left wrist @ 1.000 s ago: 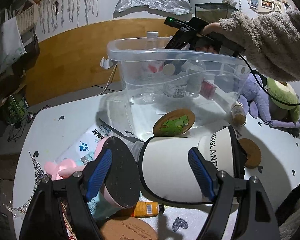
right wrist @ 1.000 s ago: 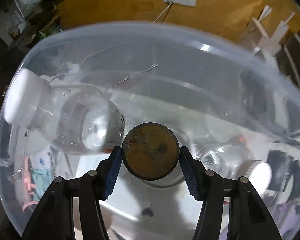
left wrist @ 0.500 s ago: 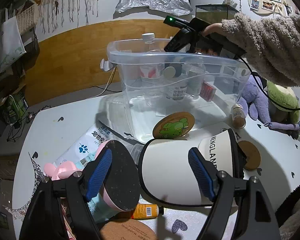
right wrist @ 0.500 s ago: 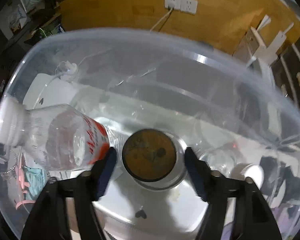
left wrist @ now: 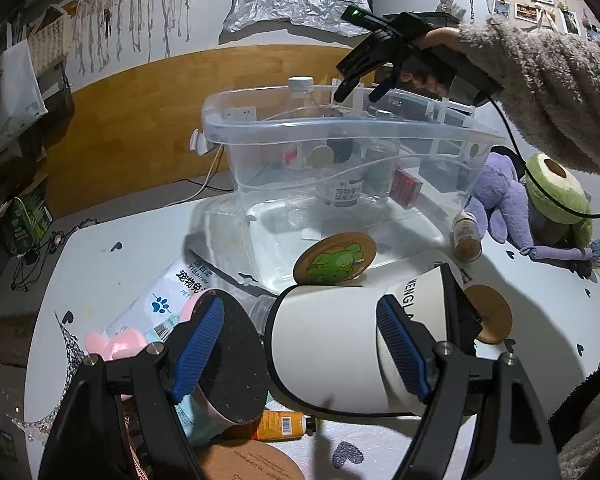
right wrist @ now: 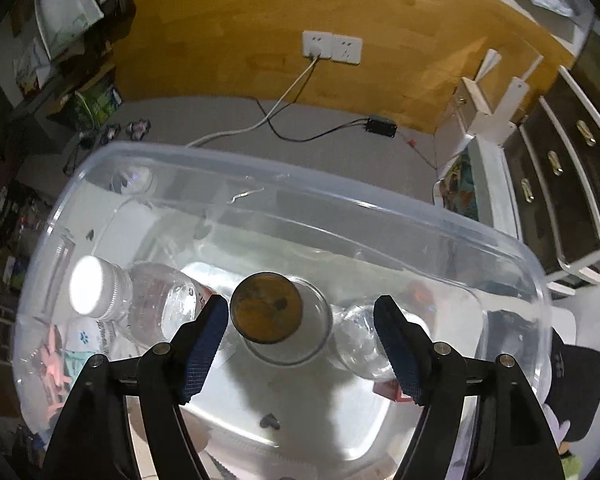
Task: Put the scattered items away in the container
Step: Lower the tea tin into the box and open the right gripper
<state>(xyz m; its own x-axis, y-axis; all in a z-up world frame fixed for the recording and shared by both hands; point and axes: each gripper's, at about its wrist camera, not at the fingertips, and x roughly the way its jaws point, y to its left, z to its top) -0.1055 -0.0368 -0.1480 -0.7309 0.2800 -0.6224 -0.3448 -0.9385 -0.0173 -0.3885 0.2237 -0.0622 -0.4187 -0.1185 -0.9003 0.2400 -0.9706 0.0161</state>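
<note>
A clear plastic bin (left wrist: pixel 340 136) stands on the white table (left wrist: pixel 112 264). It holds a water bottle (right wrist: pixel 148 300), a jar with a brown lid (right wrist: pixel 266 310), another clear bottle (right wrist: pixel 360 340) and a small red box (left wrist: pixel 406 186). My right gripper (right wrist: pixel 298 340) is open and empty above the bin's rim, over the jar; it also shows in the left wrist view (left wrist: pixel 360 88). My left gripper (left wrist: pixel 300 356) is open low over the table, its fingers on either side of a white cap (left wrist: pixel 340 340) lying on its side, not closed on it.
A frog coaster (left wrist: pixel 334 258) leans on the bin. A small spice jar (left wrist: pixel 466 236), cork coaster (left wrist: pixel 488 314), purple plush (left wrist: pixel 504 200) and avocado plush (left wrist: pixel 556 188) lie to the right. A pet-wipes pack (left wrist: pixel 184 284), pink item (left wrist: pixel 116 344), orange tube (left wrist: pixel 282 426) and round board (left wrist: pixel 244 464) are near.
My right gripper opened, let go of the brown-lidded jar inside the bin and rose above the rim. The left gripper stayed put around the cap.
</note>
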